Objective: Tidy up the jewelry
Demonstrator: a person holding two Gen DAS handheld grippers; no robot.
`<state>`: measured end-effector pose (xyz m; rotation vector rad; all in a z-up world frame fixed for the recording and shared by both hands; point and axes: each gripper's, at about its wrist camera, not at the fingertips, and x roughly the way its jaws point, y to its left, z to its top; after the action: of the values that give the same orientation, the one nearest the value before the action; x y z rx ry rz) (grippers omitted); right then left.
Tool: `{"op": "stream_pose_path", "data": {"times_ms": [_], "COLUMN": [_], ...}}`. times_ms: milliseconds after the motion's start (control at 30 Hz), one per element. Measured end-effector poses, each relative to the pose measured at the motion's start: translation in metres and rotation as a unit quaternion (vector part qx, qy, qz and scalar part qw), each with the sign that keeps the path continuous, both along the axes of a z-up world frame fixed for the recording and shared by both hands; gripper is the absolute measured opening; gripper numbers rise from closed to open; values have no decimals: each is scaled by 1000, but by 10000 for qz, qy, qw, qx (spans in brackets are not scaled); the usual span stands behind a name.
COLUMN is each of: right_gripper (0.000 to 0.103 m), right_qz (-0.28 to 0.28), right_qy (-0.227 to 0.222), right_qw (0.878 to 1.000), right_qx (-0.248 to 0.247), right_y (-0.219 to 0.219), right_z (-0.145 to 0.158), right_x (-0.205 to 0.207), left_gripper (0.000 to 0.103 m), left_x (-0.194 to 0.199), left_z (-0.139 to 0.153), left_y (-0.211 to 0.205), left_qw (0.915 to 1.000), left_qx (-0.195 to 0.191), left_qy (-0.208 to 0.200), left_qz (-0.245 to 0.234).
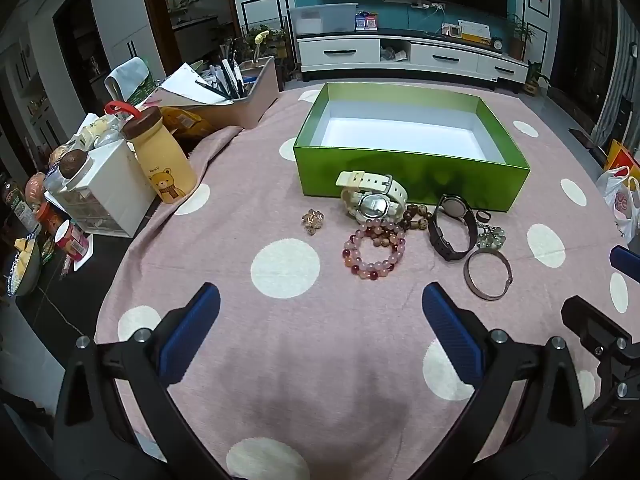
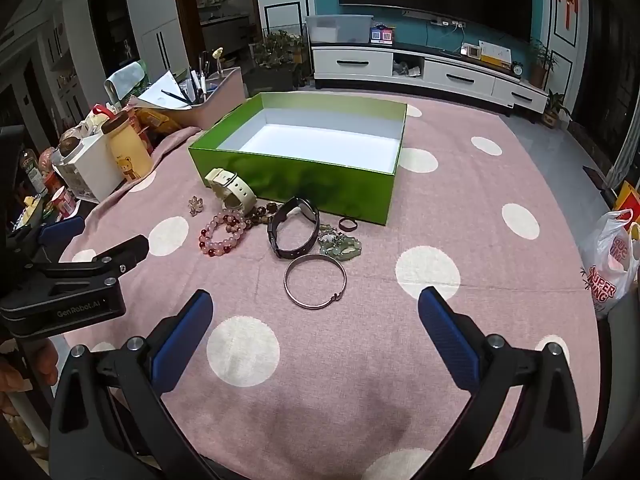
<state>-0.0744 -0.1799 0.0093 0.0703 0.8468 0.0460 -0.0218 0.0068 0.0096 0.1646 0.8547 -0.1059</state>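
Your left claw (image 1: 320, 300) hangs over the near part of the tabletop (image 1: 248, 208), its blue fingers (image 1: 192, 332) spread wide apart and holding nothing. Your right claw (image 2: 316, 308) does the same just beside it, pads well apart and empty.

The jewelry sits in a loose cluster past both claws, pressed up against the near wall of the green box (image 1: 408, 176), which stands open toward the far edge with its white floor bare.

From your left claw, the pink bead bracelet (image 1: 374, 250) lies straight ahead, a little right of centre. Behind it the white watch (image 1: 374, 196) leans against the box wall. A small gold brooch (image 1: 313, 221) lies apart to the left of the beads. The brown bead bracelet (image 1: 418, 216) sits between the white watch and the black watch (image 1: 454, 226).

From your right claw, the silver bangle (image 2: 315, 281) is nearest, flat on the cloth and almost centred between the fingers. Just past it lie the black watch on the left and a green bead piece (image 2: 340, 245) on the right, touching one another. A small dark ring (image 2: 347, 224) rests by the box wall.

A yellow bear bottle (image 1: 164, 160) stands at the left edge.
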Motion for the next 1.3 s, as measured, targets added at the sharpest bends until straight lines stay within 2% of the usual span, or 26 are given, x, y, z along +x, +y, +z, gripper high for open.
{"op": "stream_pose_path", "data": {"times_ms": [1300], "right_gripper": [102], "right_qz": [5], "right_qy": [-48], "right_qw": [10000], "right_qx": [16], "right_y": [-4], "right_z": [-1], "right_x": [-2], "left_gripper": [101], "left_x": [1], "left_z": [-9], "left_y": [-4], "left_qw": [9998], "left_qx": [-117], "left_qy": [110], "left_qz": [-82]}}
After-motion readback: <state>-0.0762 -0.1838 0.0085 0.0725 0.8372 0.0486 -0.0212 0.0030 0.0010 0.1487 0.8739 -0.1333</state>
